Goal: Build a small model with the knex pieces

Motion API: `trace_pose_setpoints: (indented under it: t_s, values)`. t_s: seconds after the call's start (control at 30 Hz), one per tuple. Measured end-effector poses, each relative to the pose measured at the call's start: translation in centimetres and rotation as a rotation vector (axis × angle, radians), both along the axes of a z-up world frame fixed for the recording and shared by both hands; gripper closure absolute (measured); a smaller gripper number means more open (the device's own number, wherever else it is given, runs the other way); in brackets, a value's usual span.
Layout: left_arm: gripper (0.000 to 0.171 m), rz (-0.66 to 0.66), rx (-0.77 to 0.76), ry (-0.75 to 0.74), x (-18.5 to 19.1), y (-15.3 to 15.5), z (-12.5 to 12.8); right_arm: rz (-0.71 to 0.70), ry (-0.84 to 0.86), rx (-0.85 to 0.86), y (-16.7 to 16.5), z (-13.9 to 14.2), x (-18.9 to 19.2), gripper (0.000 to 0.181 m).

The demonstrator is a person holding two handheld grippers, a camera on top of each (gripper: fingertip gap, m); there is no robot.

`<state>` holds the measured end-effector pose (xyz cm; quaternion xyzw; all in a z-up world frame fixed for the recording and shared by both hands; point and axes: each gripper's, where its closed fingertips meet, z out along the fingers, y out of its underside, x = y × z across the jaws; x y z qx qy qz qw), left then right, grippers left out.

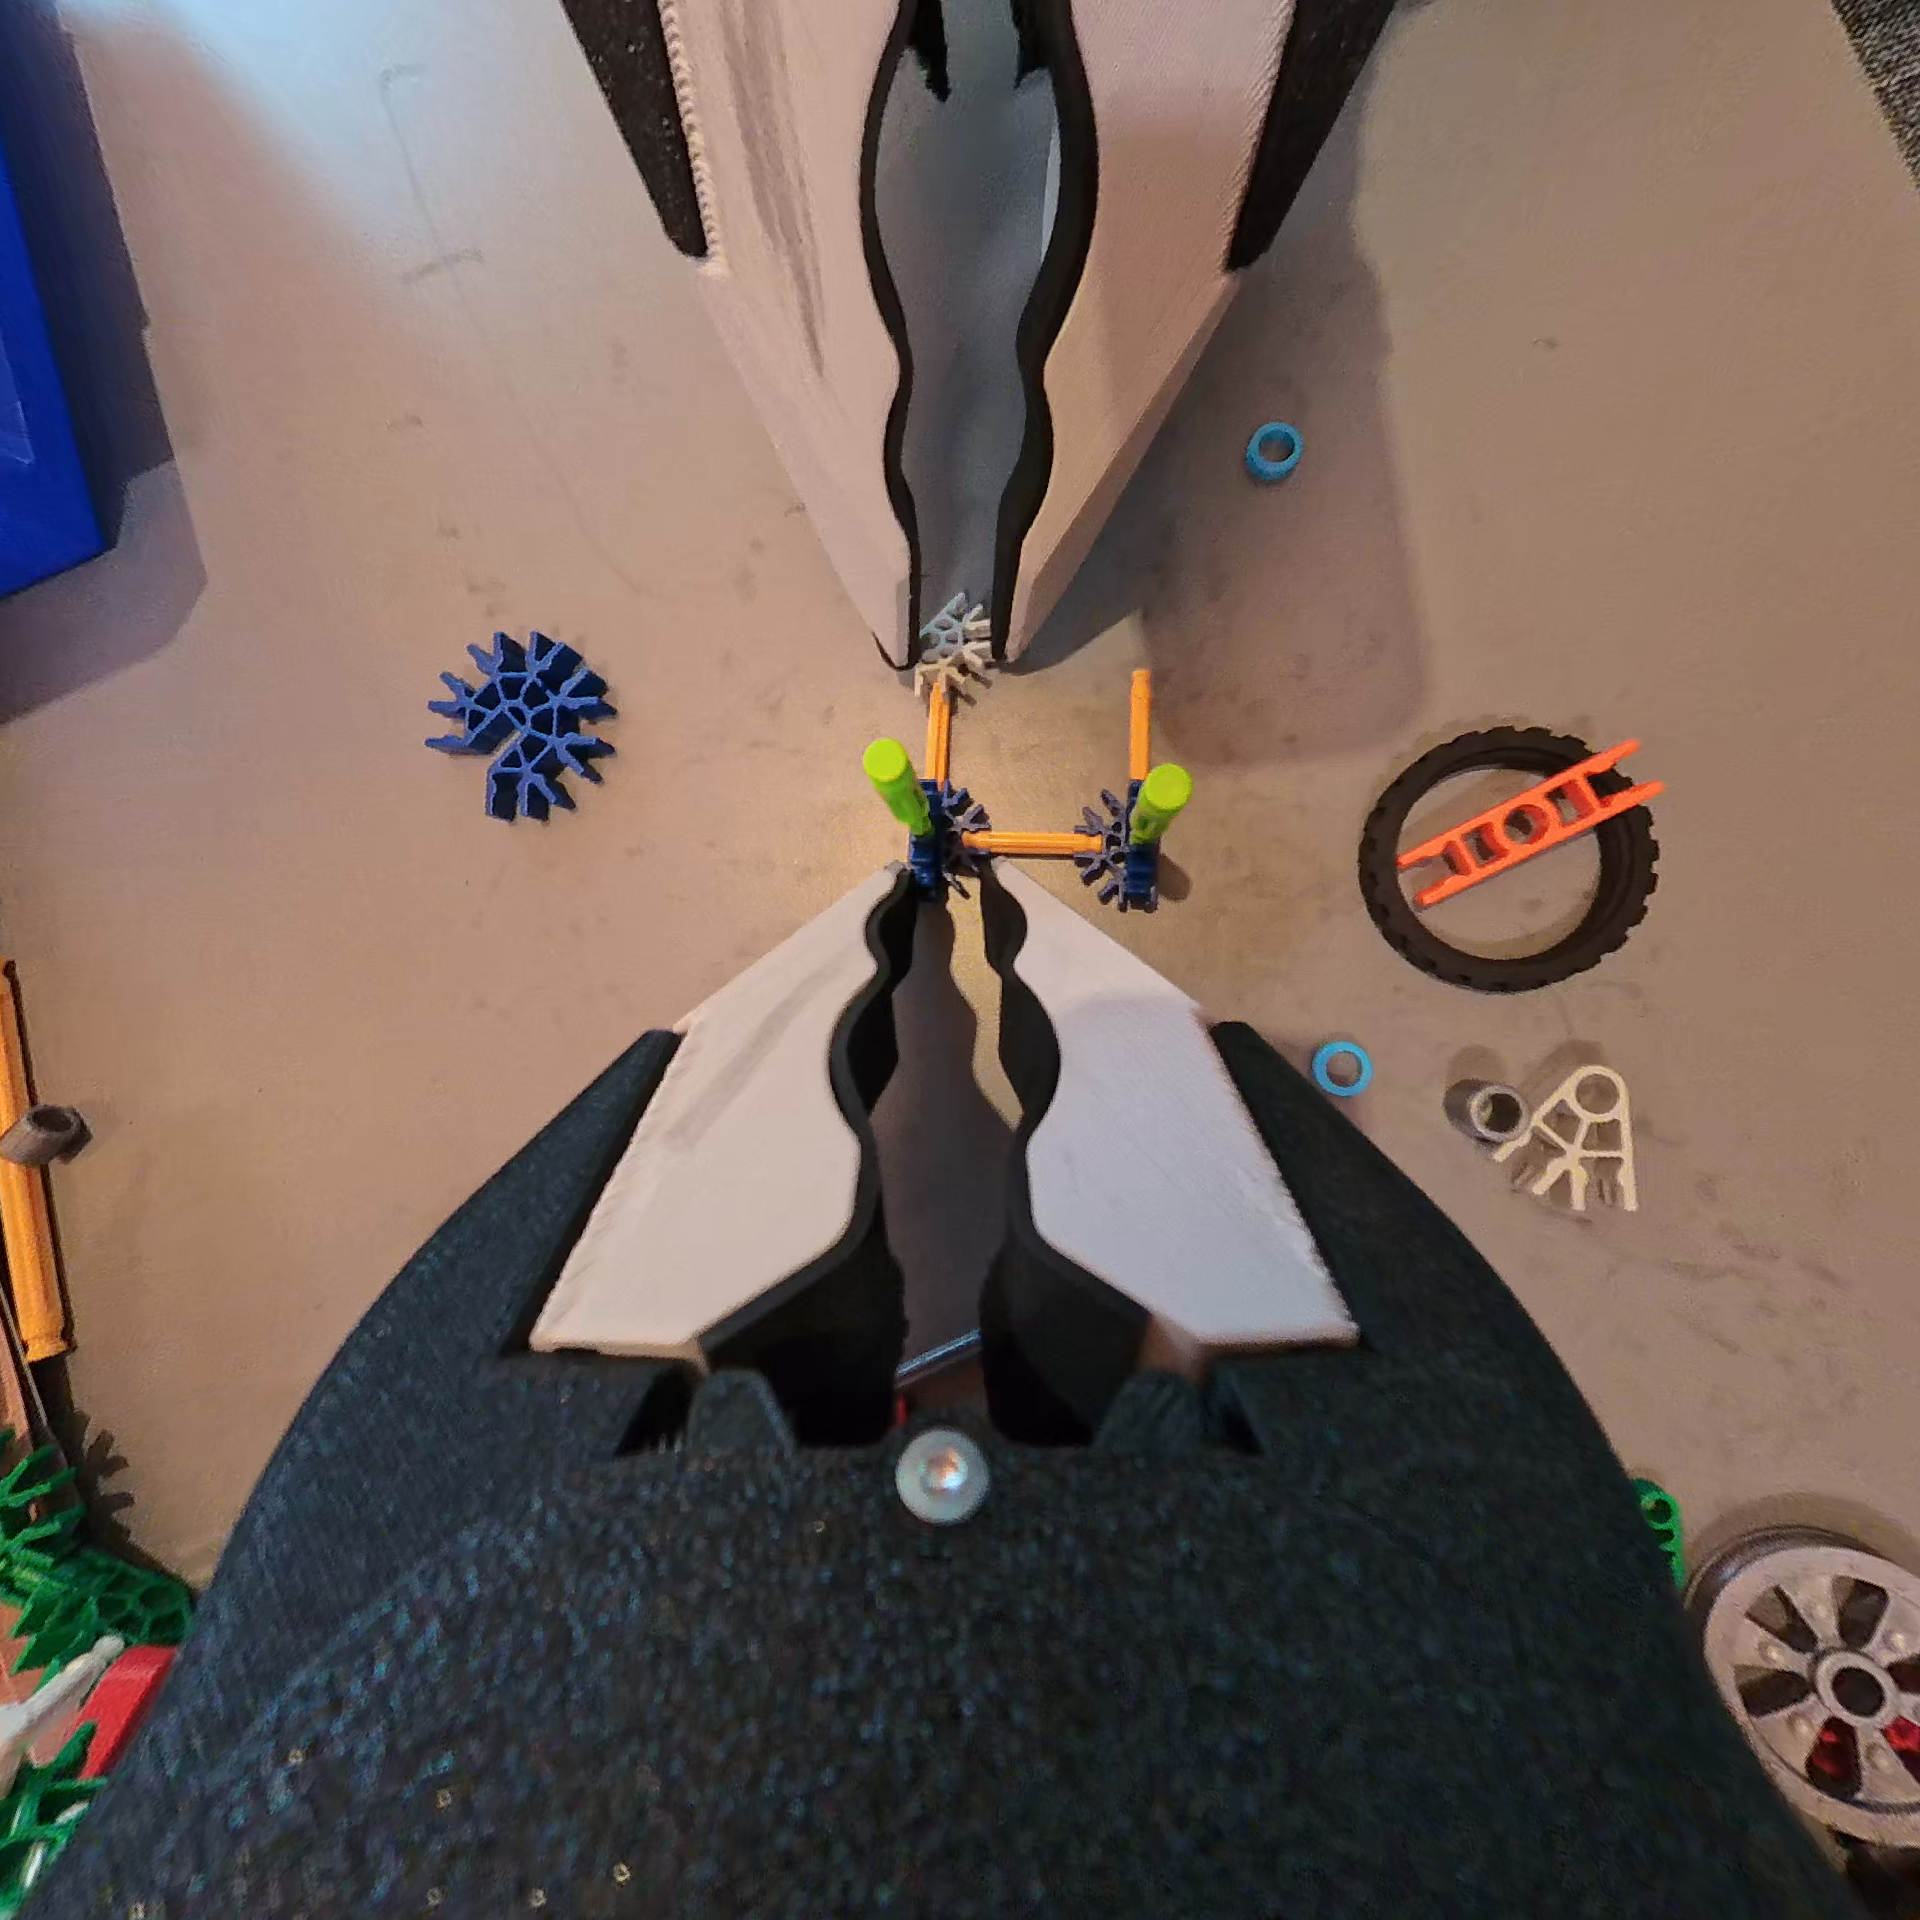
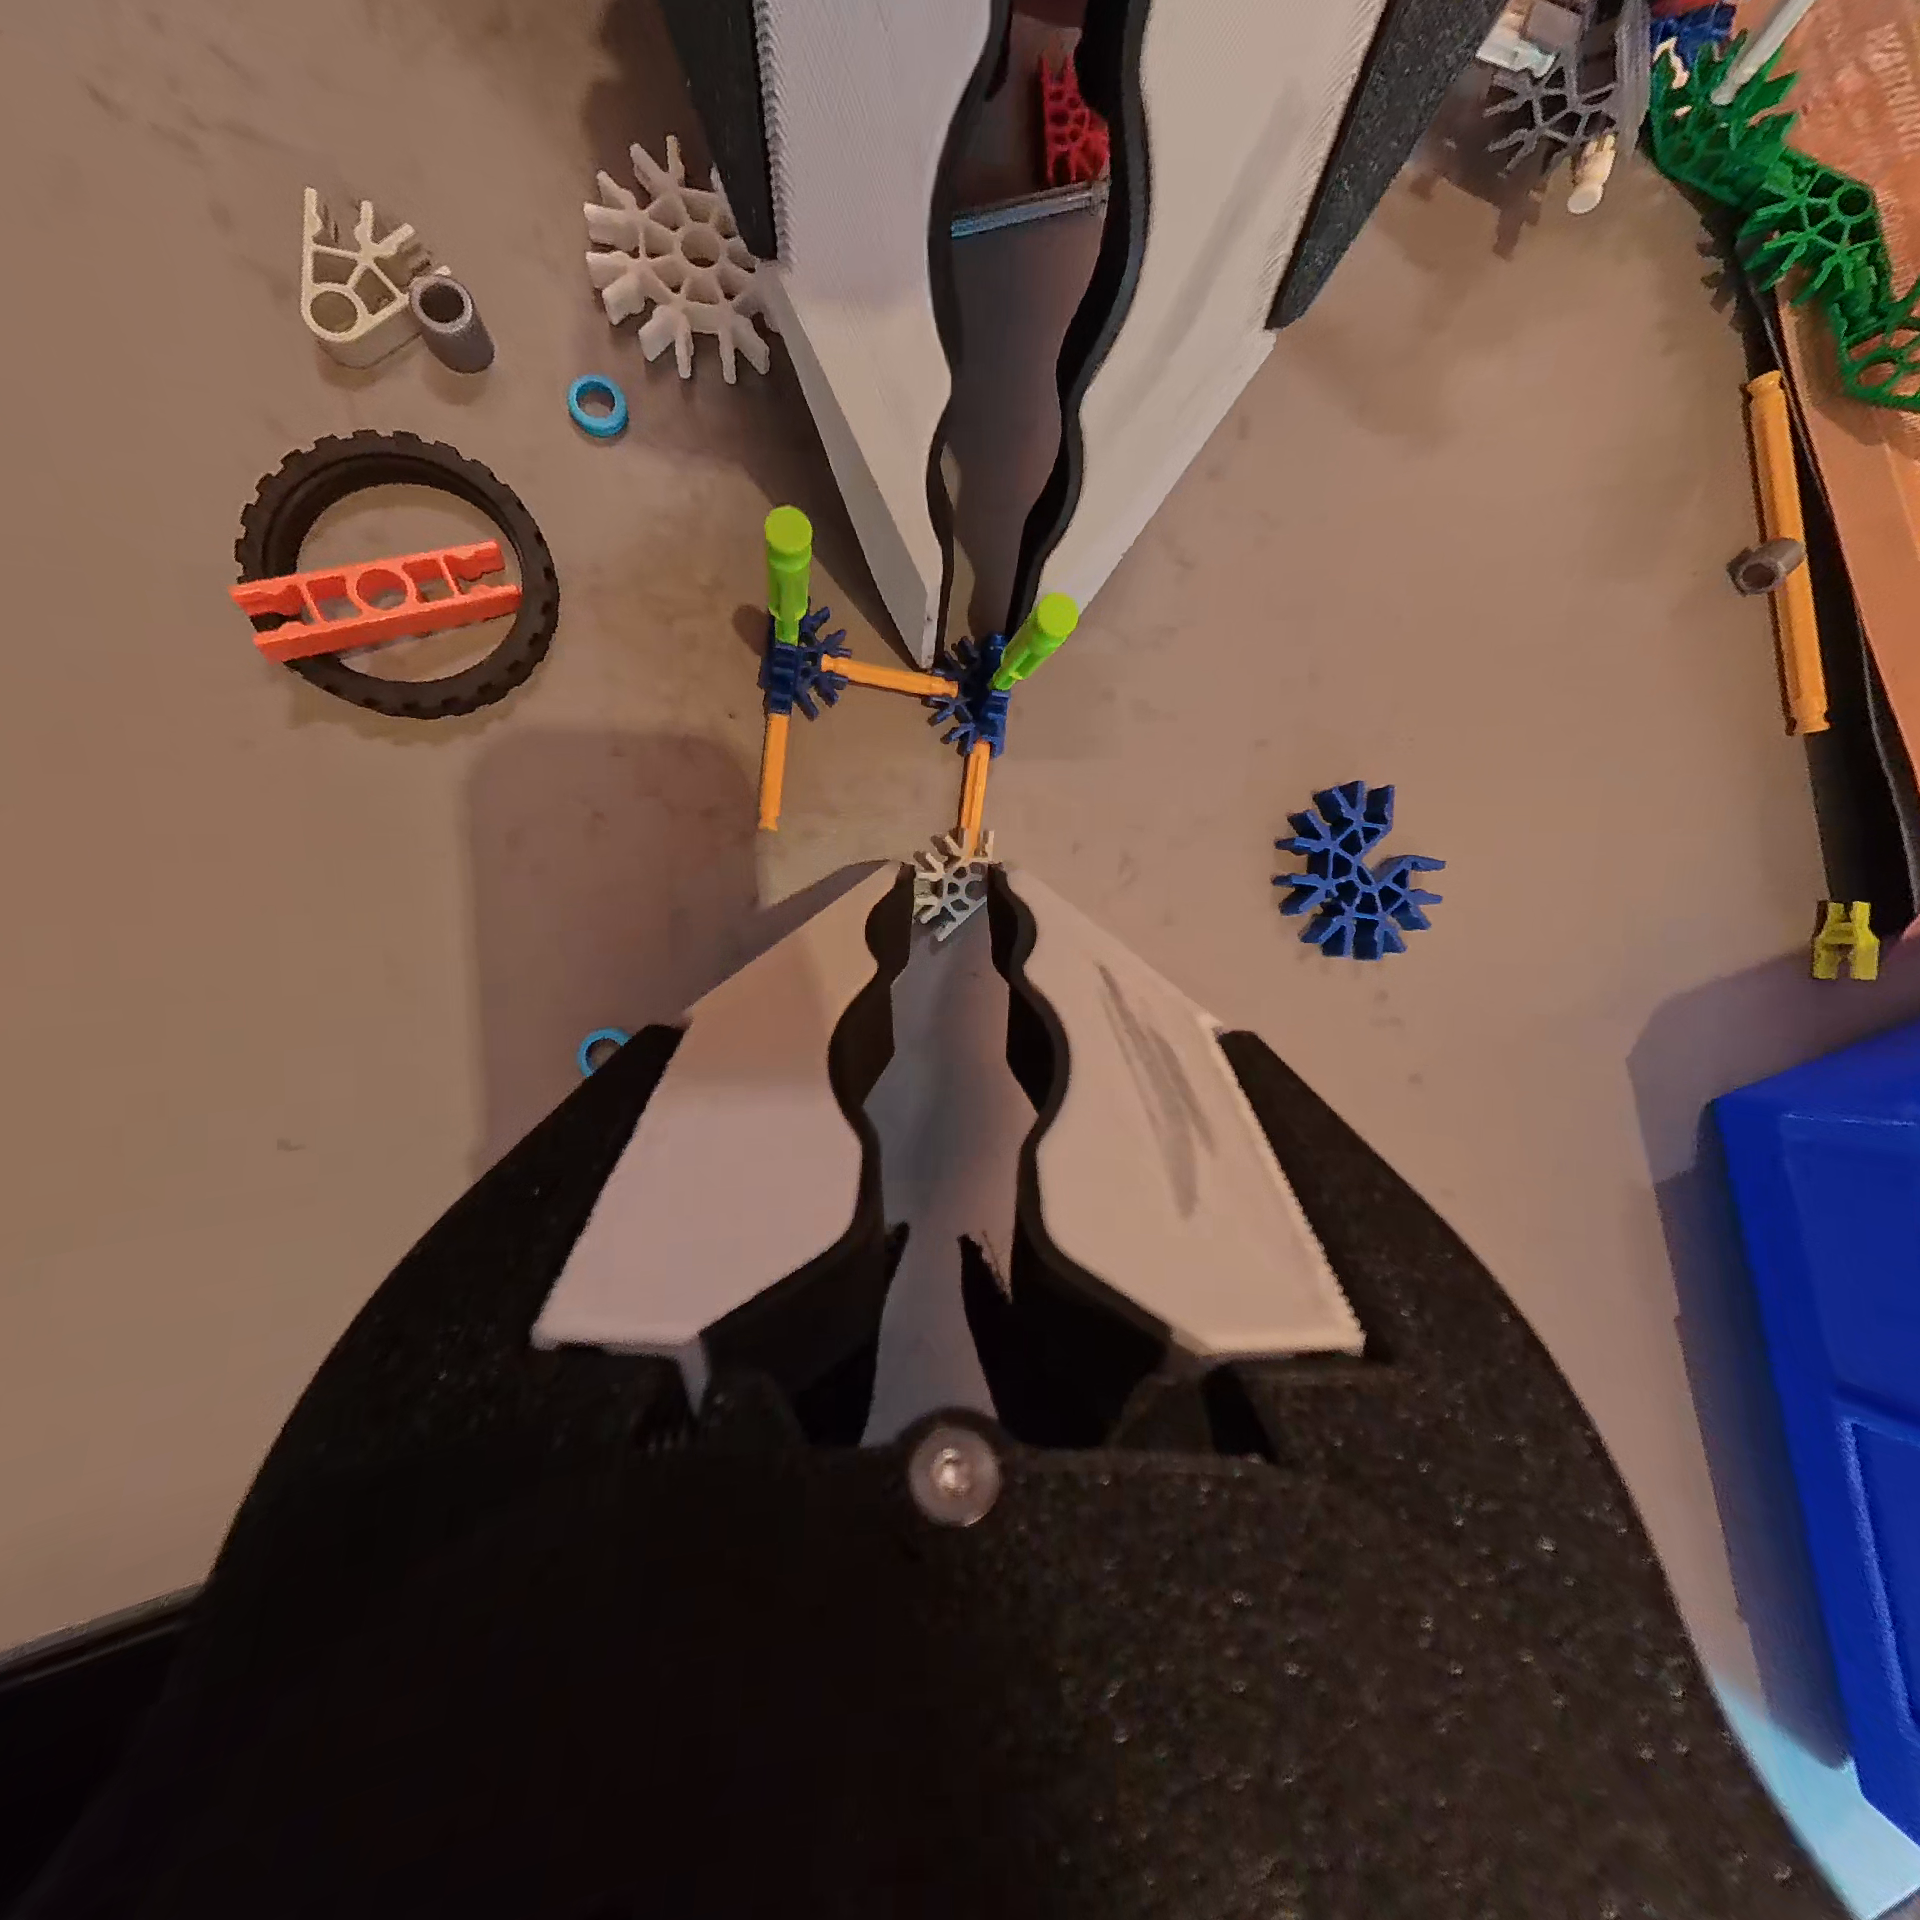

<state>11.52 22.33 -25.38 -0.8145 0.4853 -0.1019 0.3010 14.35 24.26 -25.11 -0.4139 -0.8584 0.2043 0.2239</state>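
A small rod-and-connector frame lies on the grey table. It has two dark blue connectors (image 1: 1117, 847) joined by an orange rod (image 1: 1023, 840). A lime green rod (image 1: 1158, 800) stands on each, and an orange rod runs out from each. My left gripper (image 1: 940, 883) is shut on the near blue connector (image 1: 940, 836), which also shows in the right wrist view (image 2: 971, 696). My right gripper (image 2: 951, 878) is shut on a small grey-white snowflake connector (image 2: 951, 883). That connector touches the end of one orange rod (image 2: 975, 790). The two grippers face each other tip to tip.
A loose large blue connector (image 1: 520, 722) lies left of the frame. A black tyre (image 1: 1387, 904) with an orange piece (image 1: 1517, 826) across it, two light blue rings (image 1: 1275, 452), white and grey parts (image 1: 1579, 1138) and a wheel hub (image 1: 1829, 1683) lie right. A blue bin (image 2: 1829, 1351) and green connectors (image 2: 1808, 208) sit at the edges. Spacing between my two grippers at the tips: around 4 cm. Left tips and right tips are each some 20 cm from the wheel hub (image 1: 1829, 1683).
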Motion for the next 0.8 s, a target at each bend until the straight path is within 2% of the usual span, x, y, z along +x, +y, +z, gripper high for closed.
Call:
trace_pose_setpoints:
  t_s: [0.43,0.63,0.8]
  values:
    - [0.161,-0.005,-0.002,-0.004,0.0,0.0,0.0,0.007,-0.001,0.017,-0.1,0.0,0.1,0.167]
    - [0.161,-0.006,-0.002,-0.005,0.0,0.0,0.0,-0.013,0.004,0.024,0.0,0.1,0.1,0.159]
    - [0.161,-0.007,-0.003,-0.008,0.0,0.0,0.0,-0.023,0.044,0.0,-0.2,1.0,-0.3,0.164]
